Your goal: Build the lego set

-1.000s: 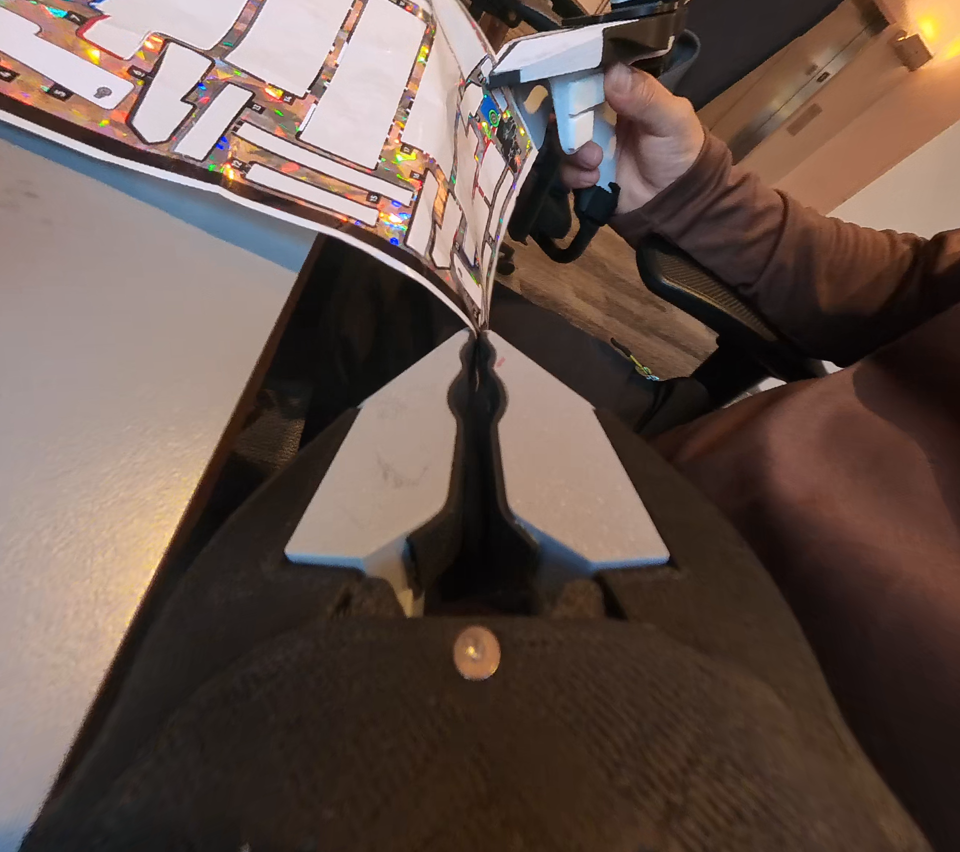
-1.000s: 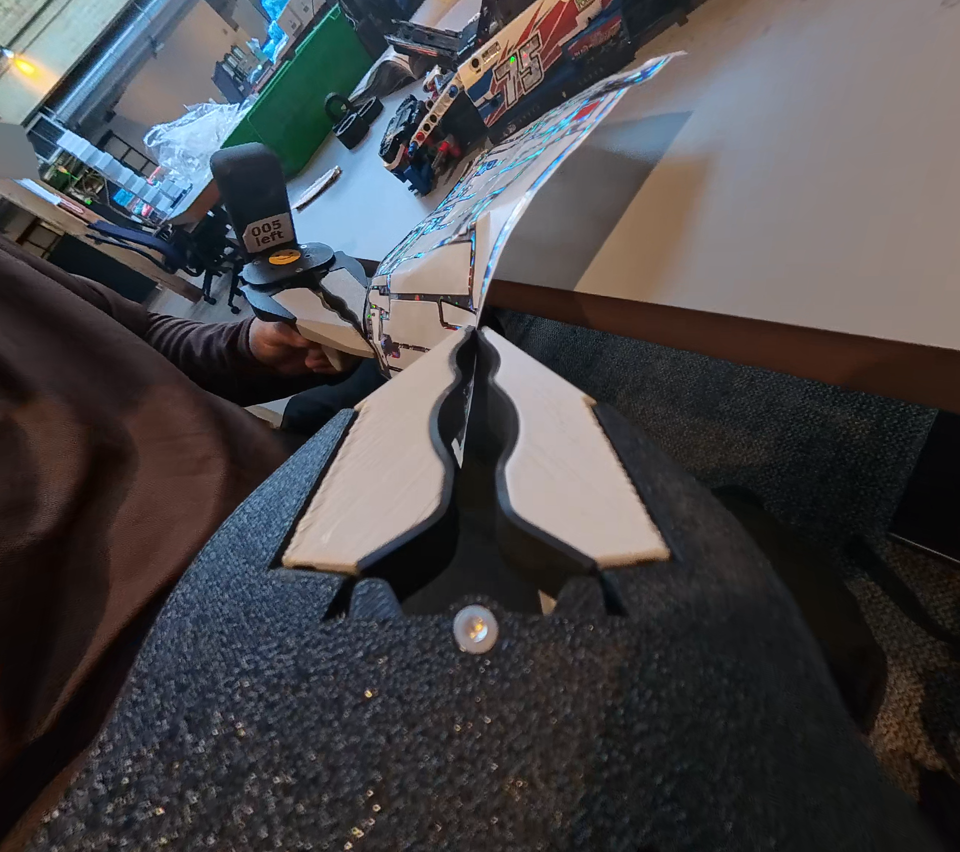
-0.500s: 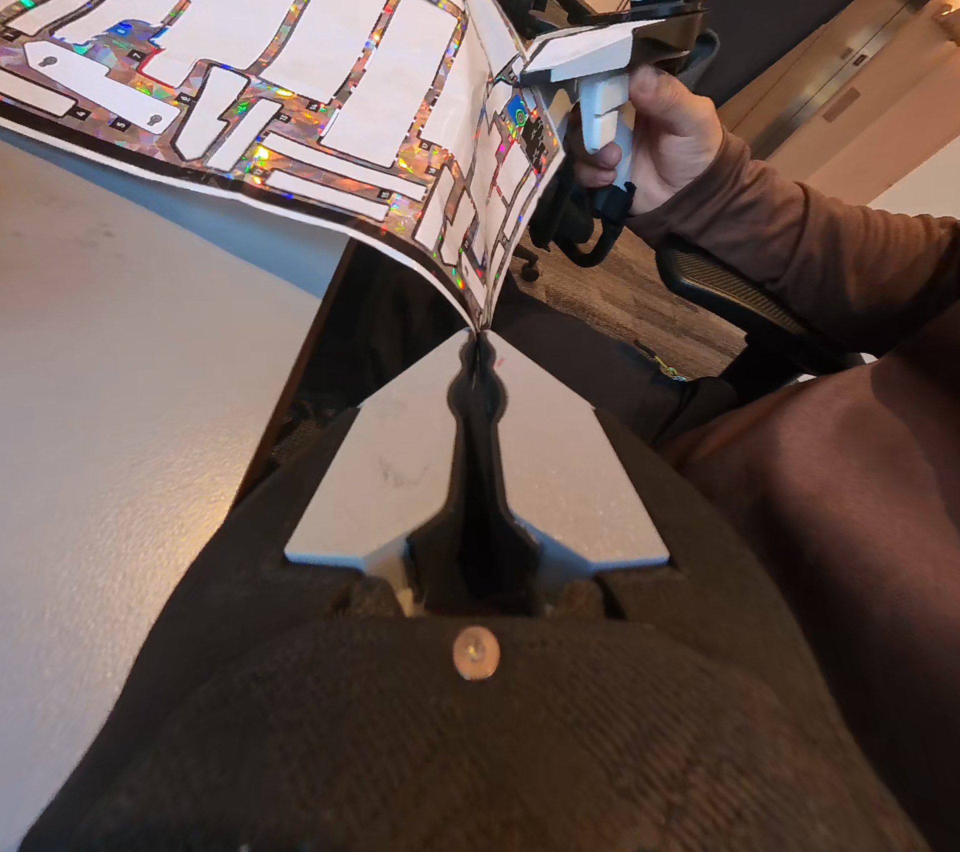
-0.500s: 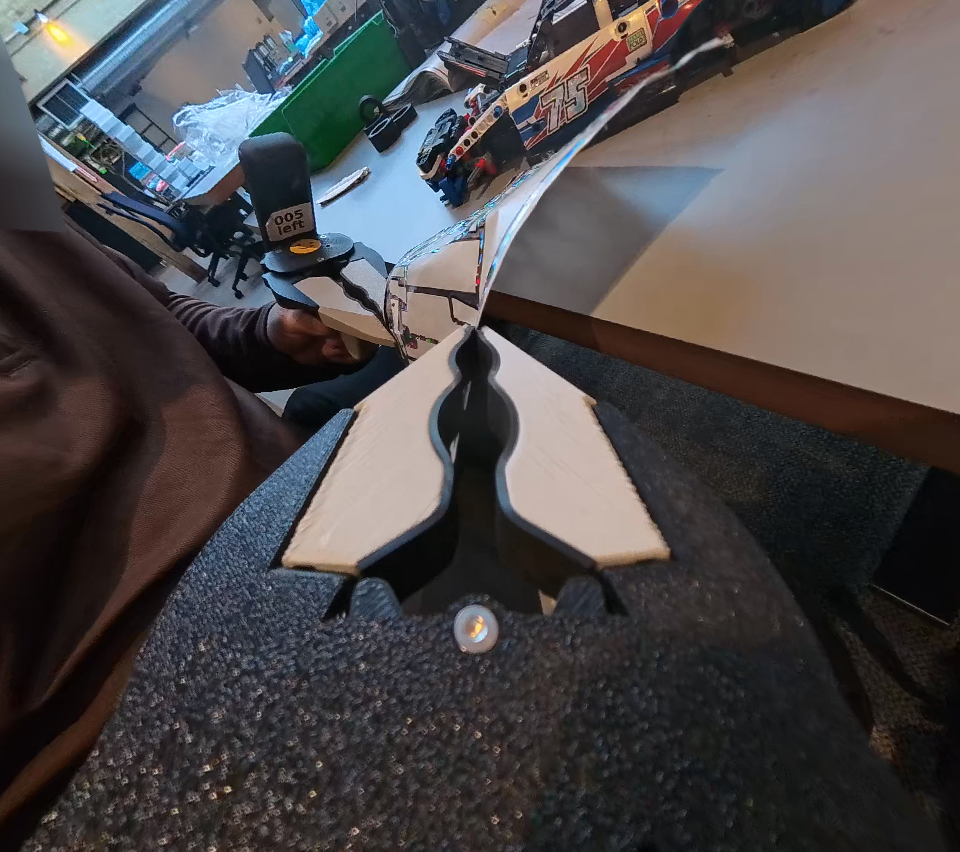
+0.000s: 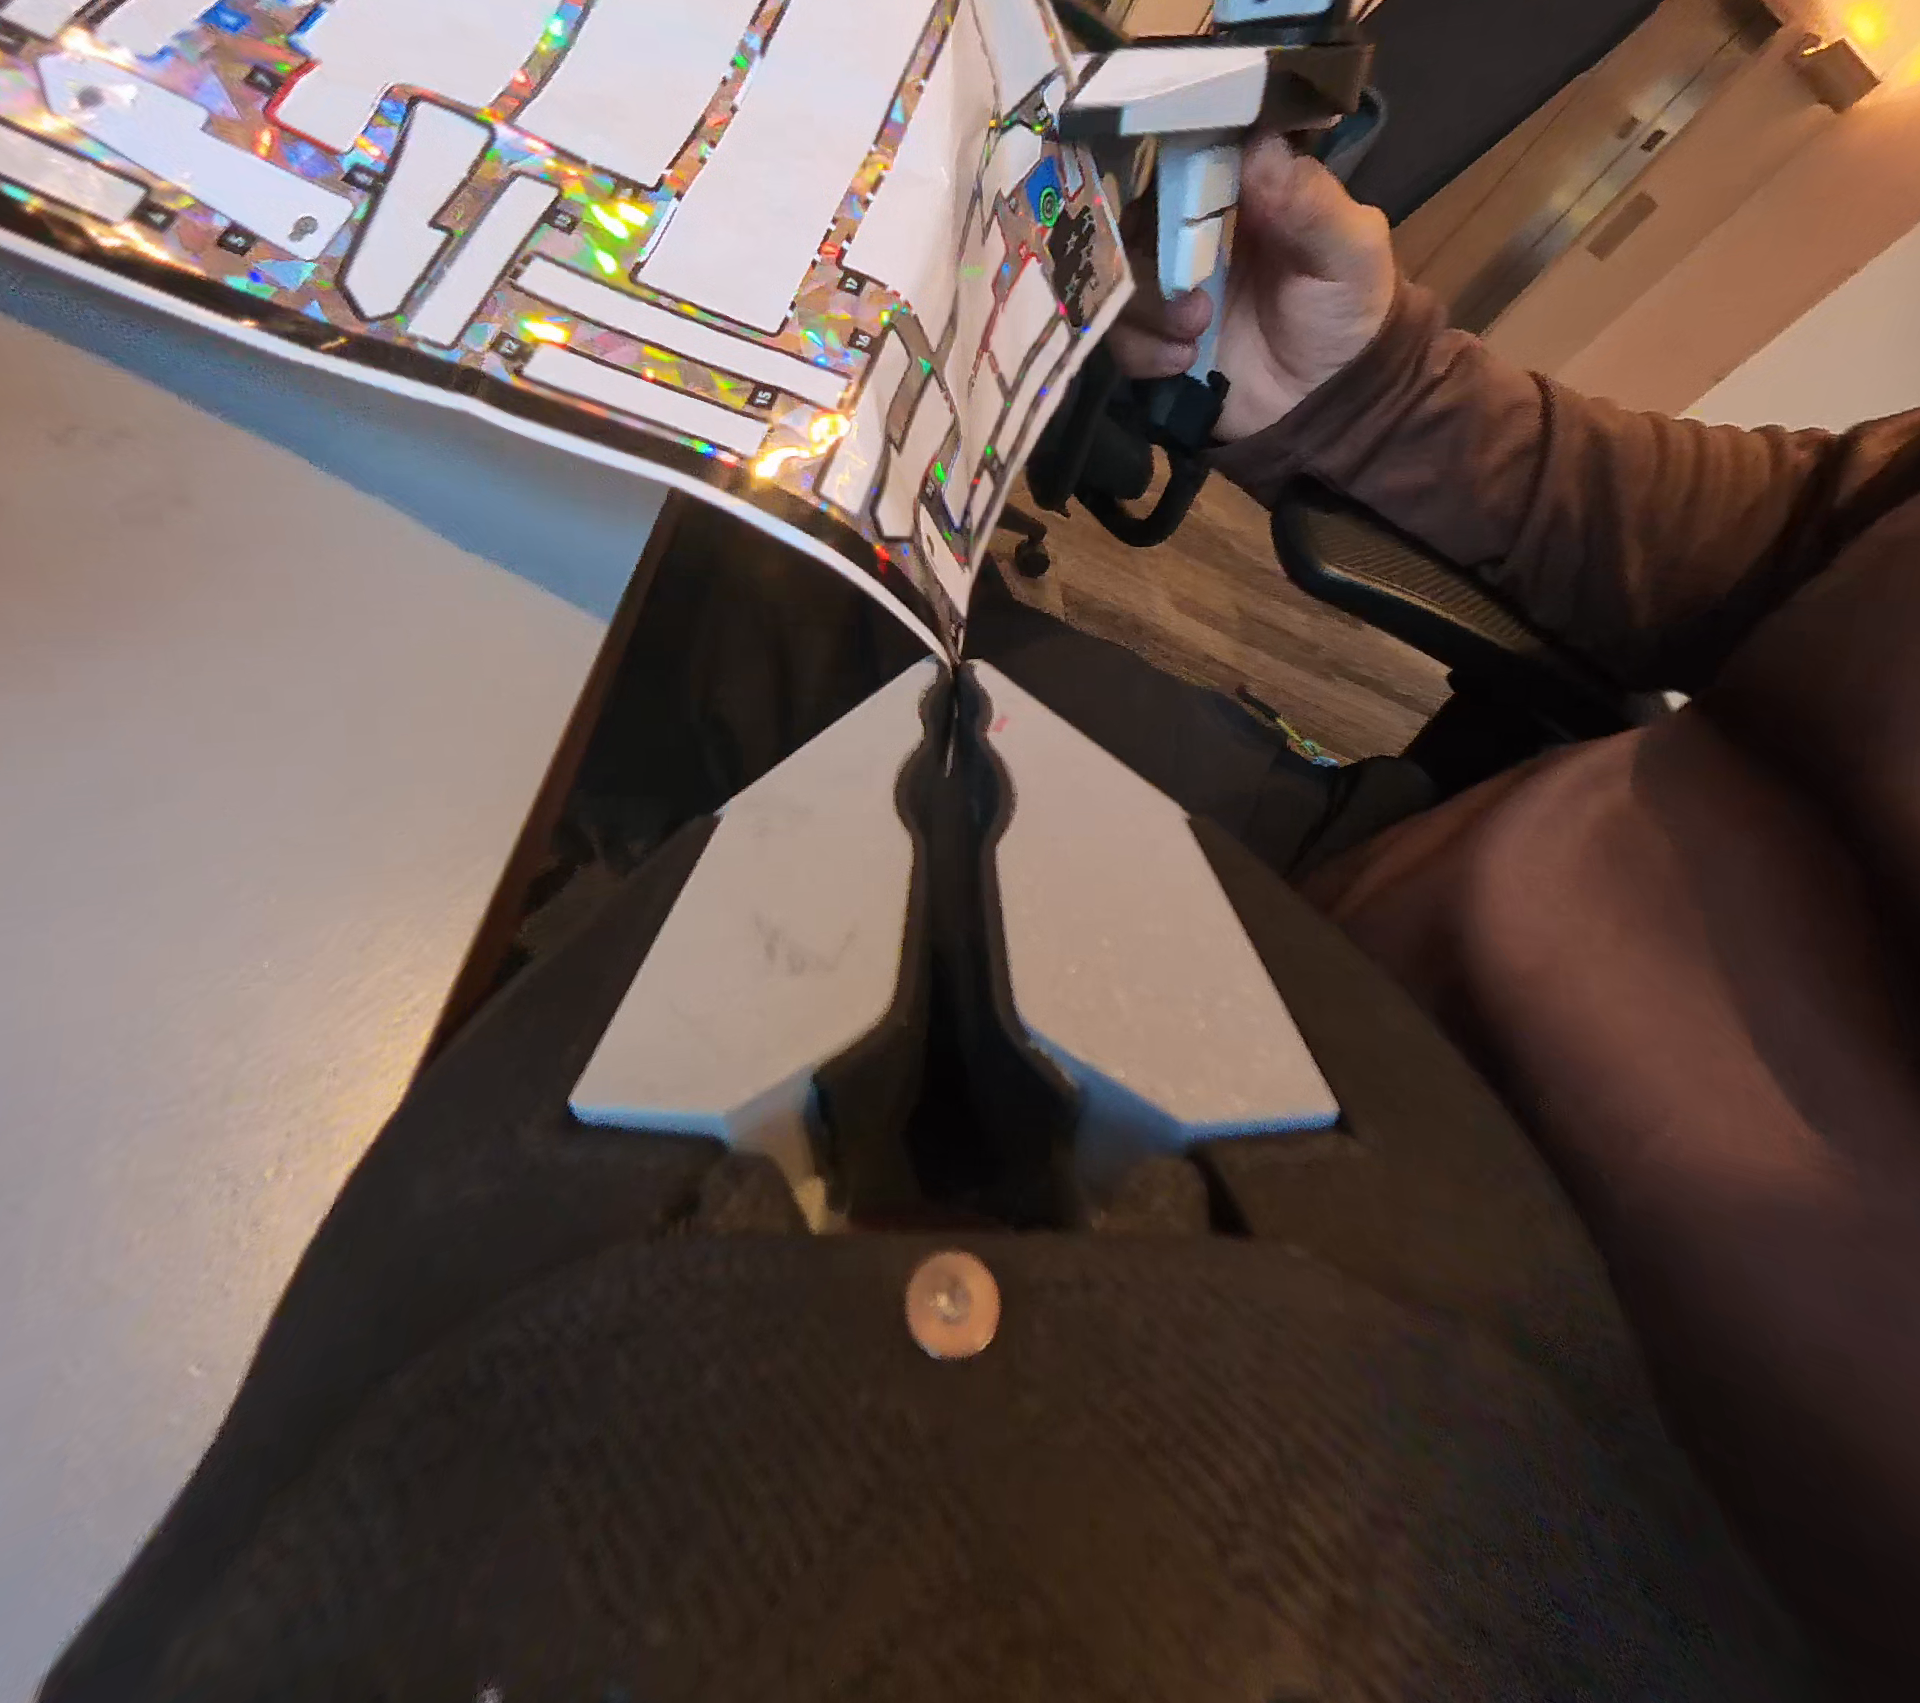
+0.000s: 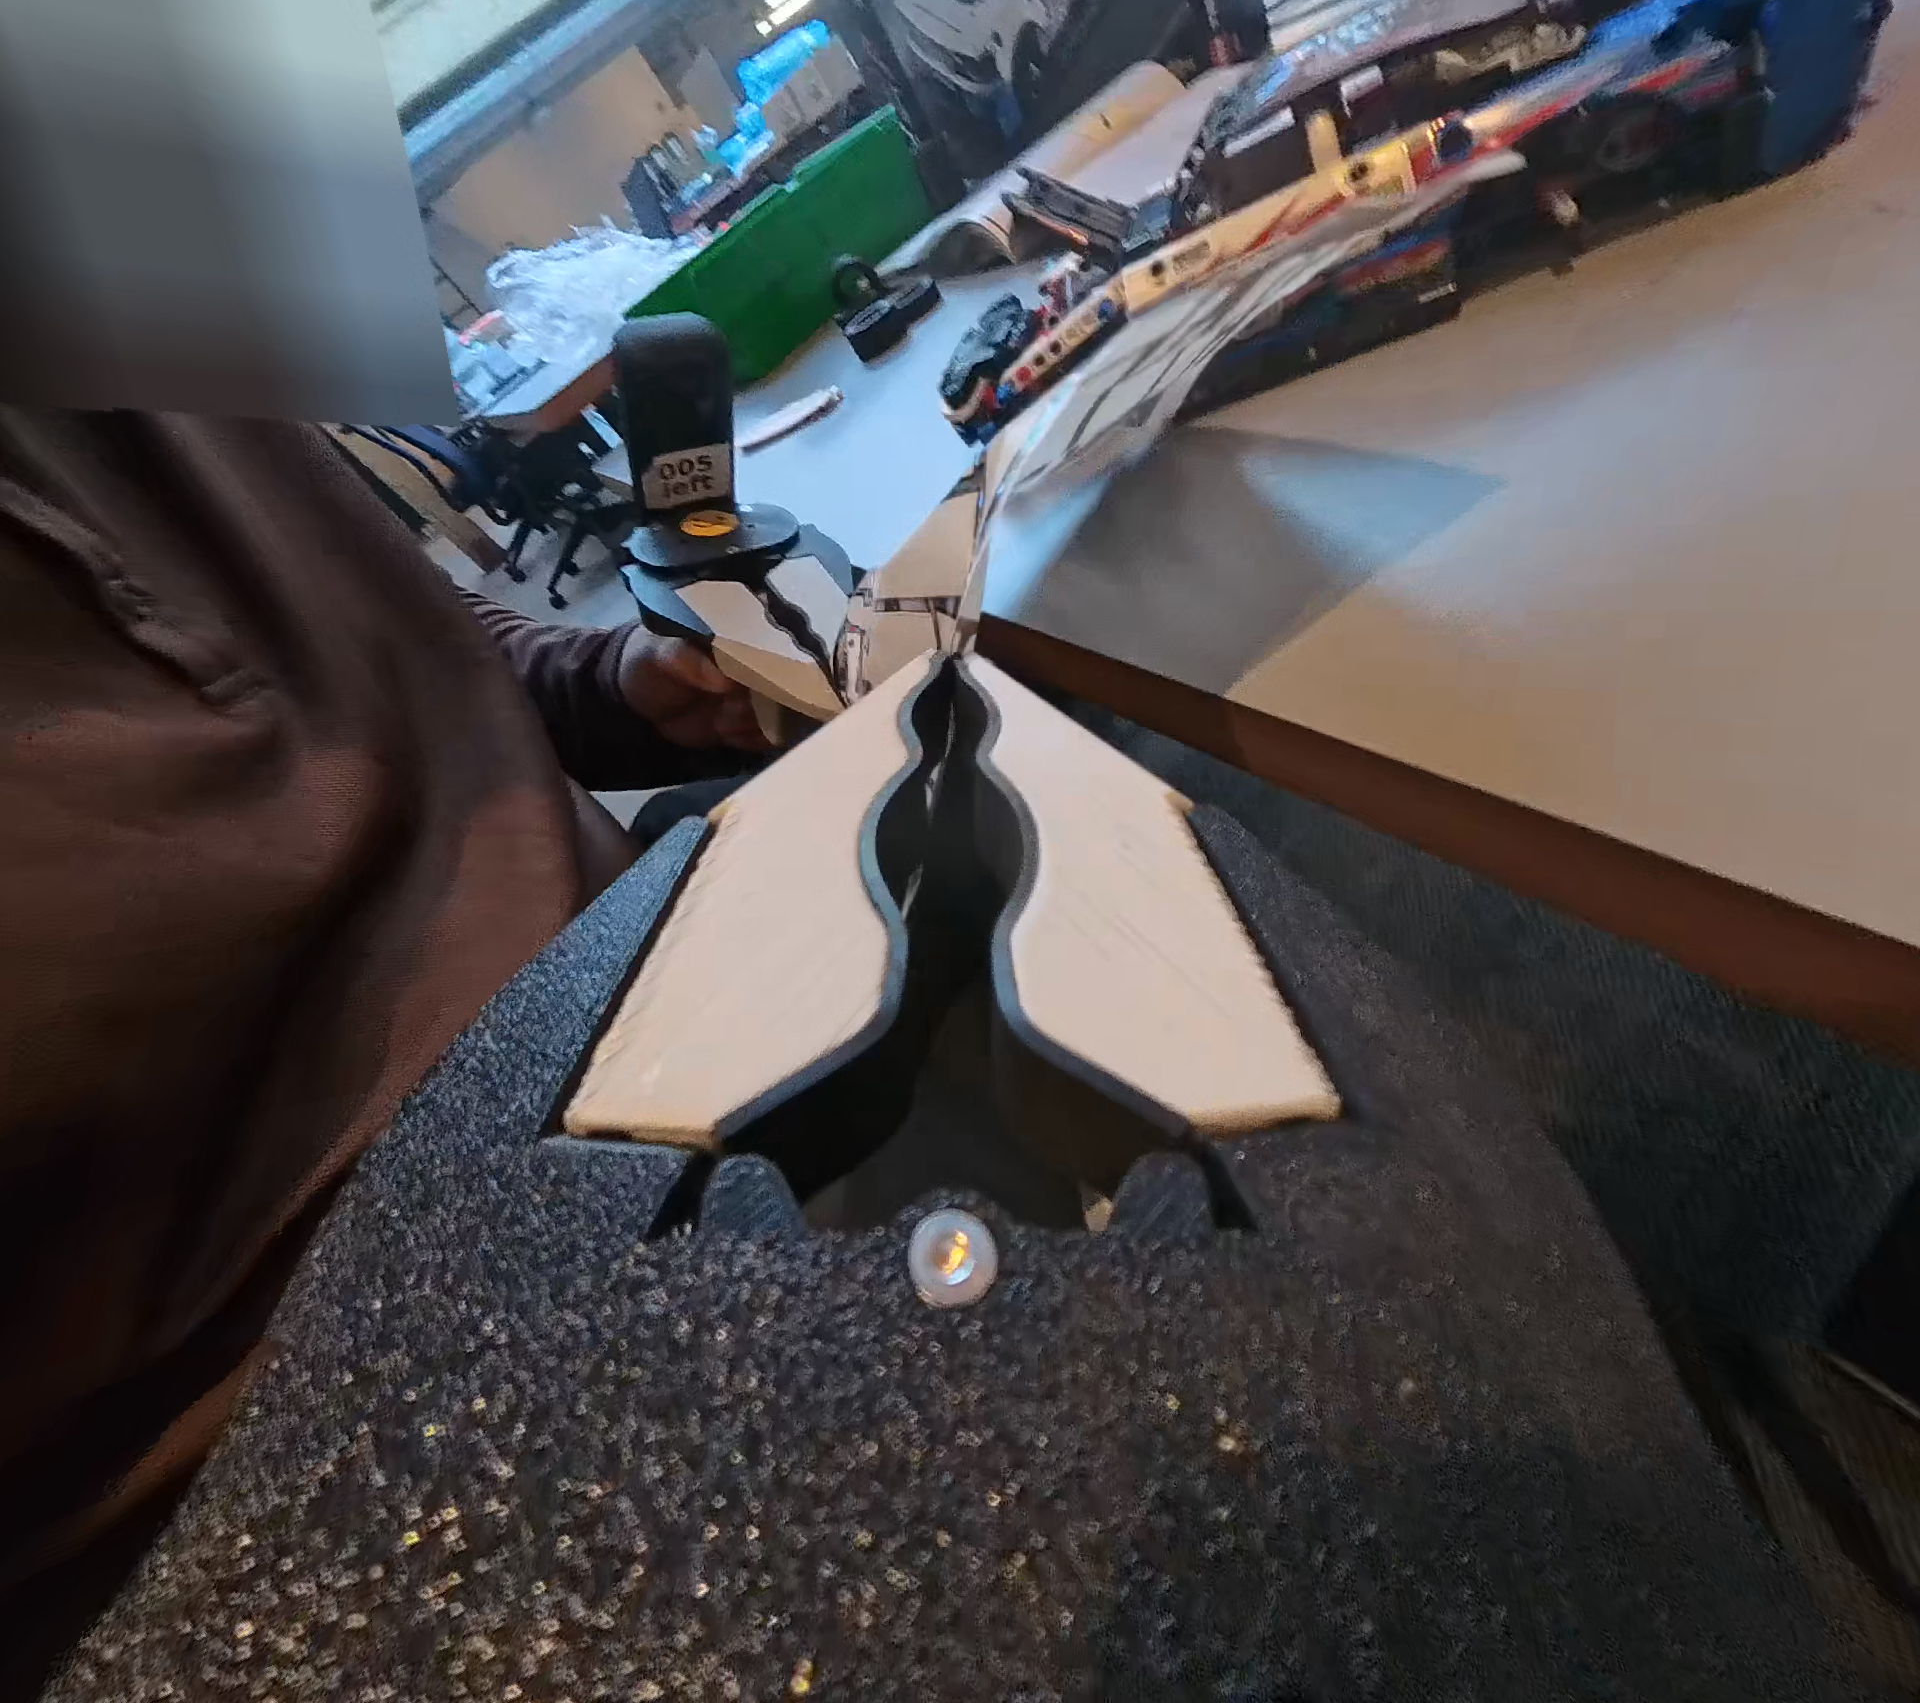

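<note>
Free room and obstacles. The sticker sheet (image 5: 540, 126) spans the space between the left gripper (image 5: 951, 677) and the right gripper (image 6: 951, 666), each clamped on one of its near corners, and arches over the near edge of the white table (image 5: 208, 822); it screens the tabletop beyond it. Beneath the arch the tabletop lies bare. To the right, the table (image 6: 1558, 614) is open up to the race car model (image 6: 1455, 178), which blocks the far side. Small black parts (image 6: 883, 308) and a green bin (image 6: 800, 251) stand further left. Below the table edge, the person's torso (image 6: 208, 822) closes the near side.
</note>
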The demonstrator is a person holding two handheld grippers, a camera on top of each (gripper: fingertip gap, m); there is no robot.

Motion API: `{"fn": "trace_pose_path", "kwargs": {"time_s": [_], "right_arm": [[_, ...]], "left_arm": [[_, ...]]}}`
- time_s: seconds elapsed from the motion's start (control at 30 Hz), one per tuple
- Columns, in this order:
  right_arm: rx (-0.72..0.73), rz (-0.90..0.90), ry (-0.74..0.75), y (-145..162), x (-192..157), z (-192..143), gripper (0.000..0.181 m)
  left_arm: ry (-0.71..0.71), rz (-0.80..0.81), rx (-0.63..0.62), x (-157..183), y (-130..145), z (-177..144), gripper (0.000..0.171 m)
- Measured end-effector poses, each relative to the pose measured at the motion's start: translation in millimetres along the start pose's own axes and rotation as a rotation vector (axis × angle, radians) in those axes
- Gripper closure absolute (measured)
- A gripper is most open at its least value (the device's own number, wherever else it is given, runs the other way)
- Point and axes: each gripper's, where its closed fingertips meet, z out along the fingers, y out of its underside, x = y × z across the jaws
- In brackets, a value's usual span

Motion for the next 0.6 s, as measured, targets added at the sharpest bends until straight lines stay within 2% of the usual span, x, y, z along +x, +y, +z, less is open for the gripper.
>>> {"fn": "trace_pose_path", "kwargs": {"time_s": [0.17,0.27,0.37,0.5,0.6], "right_arm": [[0.032,-0.003,-0.046,-5.8,-3.9,-2.7,0.181],[0.012,0.016,-0.059,-2.9,-0.7,1.2,0.181],[-0.065,0.064,0.021,12.0,19.2,4.6,0.181],[-0.046,0.053,-0.057,8.8,6.6,8.4,0.181],[-0.085,0.063,0.011,16.2,18.5,10.7,0.181]], "left_arm": [[0.005,0.087,0.011,2.2,-2.5,-0.9,0.171],[-0.028,0.135,-0.037,-5.4,5.8,1.0,0.171],[-0.034,0.134,-0.074,-10.5,15.4,3.4,0.171],[-0.012,0.144,-0.063,-6.6,13.2,3.7,0.171],[-0.026,0.159,-0.055,-9.1,10.3,2.0,0.171]]}}
